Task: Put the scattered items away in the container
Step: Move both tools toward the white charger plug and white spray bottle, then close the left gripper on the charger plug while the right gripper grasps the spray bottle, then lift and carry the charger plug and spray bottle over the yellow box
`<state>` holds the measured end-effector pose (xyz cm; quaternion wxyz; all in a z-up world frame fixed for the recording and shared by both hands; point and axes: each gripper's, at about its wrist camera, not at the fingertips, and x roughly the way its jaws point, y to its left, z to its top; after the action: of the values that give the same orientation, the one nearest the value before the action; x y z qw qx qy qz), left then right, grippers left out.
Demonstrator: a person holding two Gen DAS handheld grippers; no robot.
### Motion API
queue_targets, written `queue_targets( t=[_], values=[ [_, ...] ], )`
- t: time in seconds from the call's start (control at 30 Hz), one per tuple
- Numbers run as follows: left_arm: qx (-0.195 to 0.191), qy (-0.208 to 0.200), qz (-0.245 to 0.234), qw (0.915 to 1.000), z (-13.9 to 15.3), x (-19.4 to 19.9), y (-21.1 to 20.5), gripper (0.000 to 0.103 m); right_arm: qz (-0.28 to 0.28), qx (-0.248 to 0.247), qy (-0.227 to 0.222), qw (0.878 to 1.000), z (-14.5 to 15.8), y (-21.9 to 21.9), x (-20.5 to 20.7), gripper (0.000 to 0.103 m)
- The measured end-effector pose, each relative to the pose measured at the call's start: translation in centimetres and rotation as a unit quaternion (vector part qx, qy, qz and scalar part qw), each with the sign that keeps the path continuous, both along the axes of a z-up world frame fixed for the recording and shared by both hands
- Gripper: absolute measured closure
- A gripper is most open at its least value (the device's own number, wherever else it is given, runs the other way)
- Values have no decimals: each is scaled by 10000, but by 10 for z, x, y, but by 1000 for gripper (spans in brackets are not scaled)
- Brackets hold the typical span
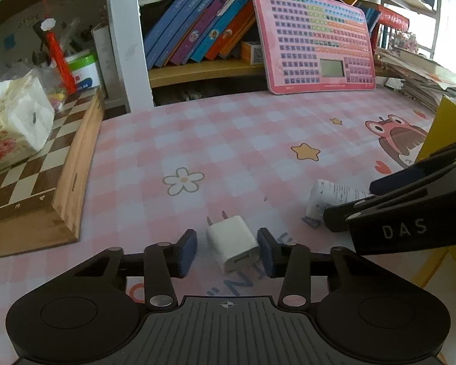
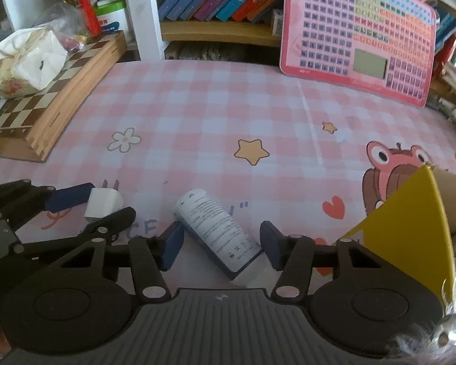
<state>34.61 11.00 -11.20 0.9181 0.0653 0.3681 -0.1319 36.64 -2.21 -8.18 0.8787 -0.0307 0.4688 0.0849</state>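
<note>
On the pink checked surface (image 2: 215,103), the yellow container (image 2: 410,237) stands at the near right edge. Both pickups look to be in hand at once. The right gripper (image 2: 220,245) is wide around the white tube (image 2: 217,226); the left gripper (image 1: 227,251) is wide around the white charger (image 1: 232,243). Next, each should close squarely, then lift toward the container.
</note>
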Motion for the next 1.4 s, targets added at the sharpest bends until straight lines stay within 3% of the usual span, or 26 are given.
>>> queue_targets(
  t=[0.1, 0.17, 0.5, 0.77, 1.4],
  values=[
    [-119, 48, 16, 9999, 1, 4, 6, 71, 167, -75, 147, 9997, -6, 4, 1, 69],
    [-181, 82, 9, 9998, 2, 5, 8, 71, 249, -66, 228, 9994, -9, 7, -1, 72],
    [-811, 298, 287, 9958, 20, -6, 33, 71, 168, 130, 215, 9995, 2, 10, -15, 72],
    [-1076, 376, 433, 9925, 31, -29, 52, 71, 270, 233, 104, 9993, 23, 8, -39, 72],
    [-1263, 183, 620, 9899, 72, -113, 48, 71, 673, 618, -39, 9958, 53, -12, -117, 72]
  ],
)
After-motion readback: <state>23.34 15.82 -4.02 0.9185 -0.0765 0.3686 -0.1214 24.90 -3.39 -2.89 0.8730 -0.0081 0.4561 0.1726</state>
